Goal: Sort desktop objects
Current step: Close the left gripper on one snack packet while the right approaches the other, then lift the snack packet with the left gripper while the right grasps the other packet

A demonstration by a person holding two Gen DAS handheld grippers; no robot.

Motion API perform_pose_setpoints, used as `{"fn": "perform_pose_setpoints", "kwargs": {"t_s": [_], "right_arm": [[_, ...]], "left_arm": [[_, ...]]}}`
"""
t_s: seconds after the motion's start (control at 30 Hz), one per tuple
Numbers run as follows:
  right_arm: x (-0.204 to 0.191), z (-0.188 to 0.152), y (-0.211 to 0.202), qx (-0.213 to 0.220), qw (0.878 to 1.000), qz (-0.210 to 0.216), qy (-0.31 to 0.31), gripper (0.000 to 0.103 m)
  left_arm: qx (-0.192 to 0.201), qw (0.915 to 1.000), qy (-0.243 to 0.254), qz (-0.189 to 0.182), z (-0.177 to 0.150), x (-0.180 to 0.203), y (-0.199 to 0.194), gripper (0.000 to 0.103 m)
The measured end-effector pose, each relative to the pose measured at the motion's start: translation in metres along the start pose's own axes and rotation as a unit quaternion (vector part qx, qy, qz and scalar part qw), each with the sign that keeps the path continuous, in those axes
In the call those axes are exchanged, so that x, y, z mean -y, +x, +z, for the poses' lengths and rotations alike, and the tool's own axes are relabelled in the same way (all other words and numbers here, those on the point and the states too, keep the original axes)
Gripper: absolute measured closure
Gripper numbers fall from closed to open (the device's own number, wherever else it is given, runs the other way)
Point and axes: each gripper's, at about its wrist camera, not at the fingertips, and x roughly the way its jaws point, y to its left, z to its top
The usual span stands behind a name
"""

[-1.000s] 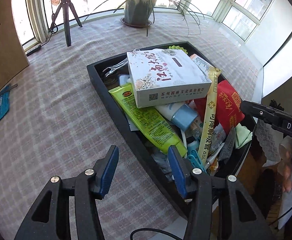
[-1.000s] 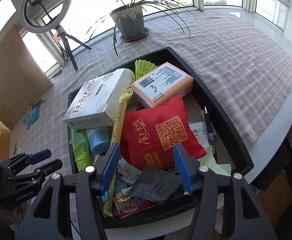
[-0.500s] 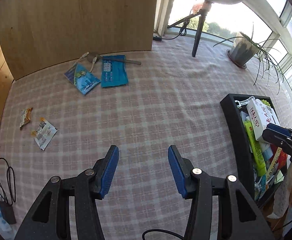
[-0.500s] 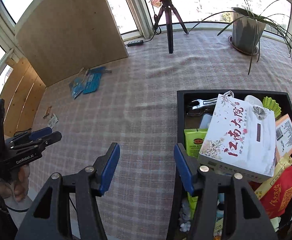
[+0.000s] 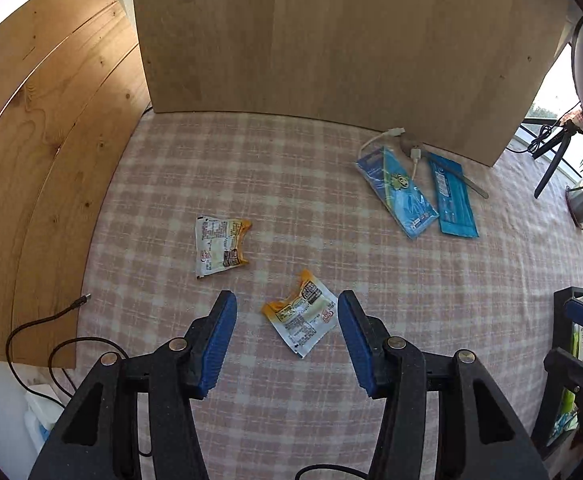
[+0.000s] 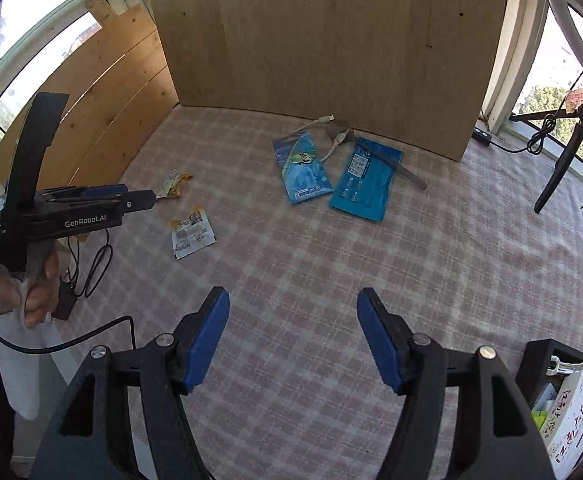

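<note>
We see two claws over the checked surface (image 5: 371, 264). The left claw (image 5: 287, 328) hangs above a small yellow-and-white sachet (image 5: 301, 316), which shows between its blue pads (image 5: 221, 340) but lies flat on the cloth, not gripped; the jaws are opening and stand about half apart, with nothing held. The right claw (image 6: 293, 336) has its jaws opening too, spread wide, with only bare cloth between them and nothing in its hold.

We count two sachets: the one under the left claw and a second sachet (image 5: 221, 246) just up and left of it, the two near each other but apart. We count two blue packets lying side by side near the wooden board (image 5: 331, 40): a lighter packet (image 5: 397, 194) and a darker packet (image 5: 453, 200), edges touching or nearly so. One white cable (image 5: 391, 140) curls over the top of the lighter packet, and one grey flat tool (image 6: 391, 162) lies across the top of the darker one.

One black tray (image 6: 539, 364) sits at the lower right edge of the right view, crammed with things; we can make out one white box (image 6: 571, 424) with dark lettering in it, and the rest is too cut off to count. A hand (image 6: 37, 280) grips the left claw's handle. One tripod (image 6: 563, 156) stands at the far right.
</note>
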Motion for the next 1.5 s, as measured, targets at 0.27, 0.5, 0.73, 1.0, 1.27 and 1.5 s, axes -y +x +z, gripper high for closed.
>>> {"fn": "perform_pose_setpoints", "kwargs": {"t_s": [0.27, 0.5, 0.73, 1.0, 1.27, 1.5], "right_arm": [[-0.067, 0.040, 0.073, -0.049, 0.996, 0.011, -0.068, 0.037], [-0.105, 0.056, 0.120, -0.074, 0.990, 0.014, -0.115, 0.037], [-0.116, 0.064, 0.158, -0.101, 0.987, 0.014, -0.128, 0.036], [-0.129, 0.067, 0.187, -0.115, 0.983, 0.012, -0.139, 0.036], [-0.133, 0.062, 0.196, -0.100, 0.982, -0.023, -0.161, 0.028], [-0.127, 0.064, 0.187, -0.102, 0.980, -0.023, -0.172, 0.052]], "left_arm": [[-0.029, 0.9986, -0.042, 0.011, 0.024, -0.043, 0.047, 0.053], [-0.045, 0.9970, -0.064, 0.003, 0.036, -0.059, 0.072, 0.052], [-0.063, 0.9949, -0.077, -0.015, 0.039, -0.060, 0.098, 0.047], [-0.061, 0.9963, -0.061, 0.005, 0.034, -0.055, 0.111, 0.042], [-0.029, 0.9976, -0.048, 0.041, 0.021, -0.059, 0.104, 0.068], [-0.011, 0.9982, -0.047, 0.035, 0.004, -0.059, 0.097, 0.072]]}}
